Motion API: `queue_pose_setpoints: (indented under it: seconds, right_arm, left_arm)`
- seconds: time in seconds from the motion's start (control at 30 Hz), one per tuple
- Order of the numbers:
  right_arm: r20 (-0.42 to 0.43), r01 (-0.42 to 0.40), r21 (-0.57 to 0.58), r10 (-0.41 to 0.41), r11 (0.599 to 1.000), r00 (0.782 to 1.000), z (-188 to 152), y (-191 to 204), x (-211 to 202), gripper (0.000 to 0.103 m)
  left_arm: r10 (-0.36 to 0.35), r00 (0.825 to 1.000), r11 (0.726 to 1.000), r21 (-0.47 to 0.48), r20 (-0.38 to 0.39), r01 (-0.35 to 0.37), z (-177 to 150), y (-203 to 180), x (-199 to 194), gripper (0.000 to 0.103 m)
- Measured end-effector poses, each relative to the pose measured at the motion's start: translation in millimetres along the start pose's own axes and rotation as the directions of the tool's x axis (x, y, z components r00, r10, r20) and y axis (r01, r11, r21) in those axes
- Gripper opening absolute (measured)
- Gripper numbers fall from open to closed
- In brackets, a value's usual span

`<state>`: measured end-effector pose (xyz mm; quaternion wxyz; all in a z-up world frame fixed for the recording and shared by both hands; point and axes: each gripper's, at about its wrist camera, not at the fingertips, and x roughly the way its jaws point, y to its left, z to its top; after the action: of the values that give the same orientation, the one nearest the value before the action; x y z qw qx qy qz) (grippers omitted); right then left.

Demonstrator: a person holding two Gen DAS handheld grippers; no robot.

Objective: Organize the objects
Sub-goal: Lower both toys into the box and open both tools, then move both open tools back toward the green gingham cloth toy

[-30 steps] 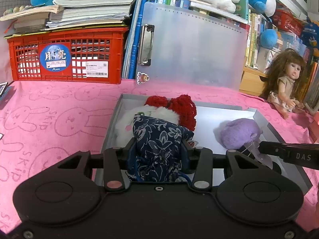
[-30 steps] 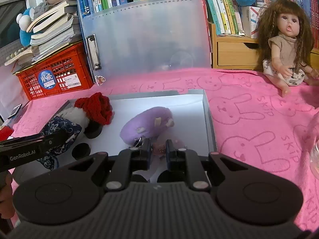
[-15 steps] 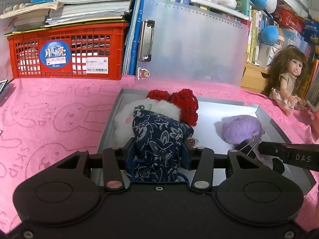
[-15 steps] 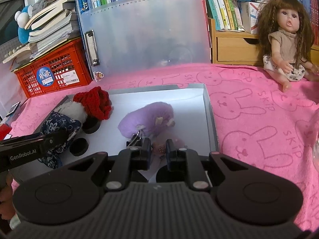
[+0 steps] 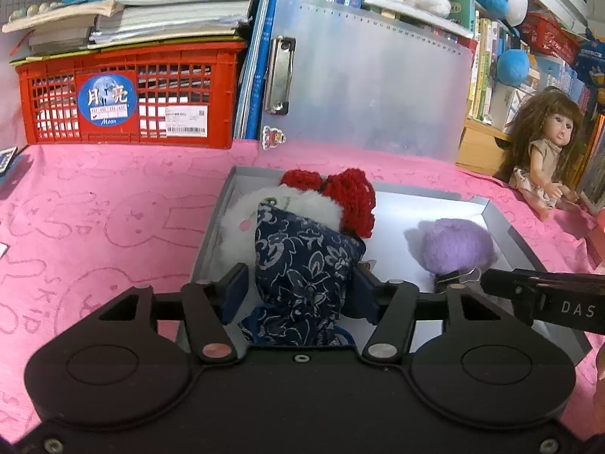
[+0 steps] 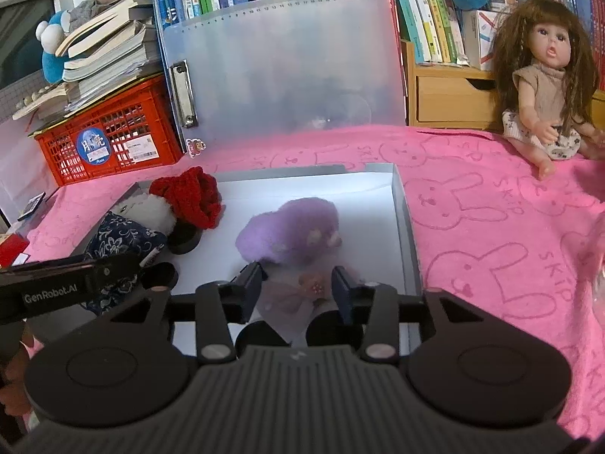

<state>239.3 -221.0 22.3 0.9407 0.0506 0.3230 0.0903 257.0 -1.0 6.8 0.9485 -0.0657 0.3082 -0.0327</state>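
Two hand-held grippers over the grey tray point(image 6: 406, 223). Right hand-held gripper point(image 6: 298, 288), pinched narrow half a second ago, now spread wide; purple plush point(image 6: 291, 229) lies released on tray floor. Left hand-held gripper point(image 5: 300, 289) still clenched on blue floral pouch point(image 5: 306, 261), tray's left side. One item likely placed; pouch pending.

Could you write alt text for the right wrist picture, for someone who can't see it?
Open right gripper straddles a purple plush doll lying in a grey tray on a pink cloth. At left, a blue-floral plush; far right, a seated doll.
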Motion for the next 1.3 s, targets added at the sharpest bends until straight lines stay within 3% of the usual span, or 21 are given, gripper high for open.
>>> queue_pose_setpoints:
  seconds: [0.33,0.57,0.9,1.3]
  right_arm:
    - [0.043,0.003,-0.036,-0.001,0.999,0.999,1.2,3.1,-27.1,0.070]
    - [0.073,-0.002,-0.043,0.005,0.999,0.997,-7.0,3.7,-53.9,0.073]
    - [0.106,0.007,-0.113,0.005,0.994,0.994,-25.5,18.5,-83.0,0.075]
    - [0.091,0.009,-0.125,0.002,0.992,0.996,-45.7,23.4,-101.3,0.076]
  left_arm:
    - [-0.006,0.999,0.999,0.038,0.051,0.004,5.0,-2.9,-32.3,0.076]
    - [-0.050,0.995,0.997,0.061,0.088,0.045,2.0,-7.9,-64.6,0.083]
    - [-0.117,0.989,0.990,0.086,0.086,0.110,-18.0,-15.3,-106.3,0.085]
    - [-0.134,0.989,0.986,0.111,0.066,0.126,-49.3,-20.5,-139.0,0.085]
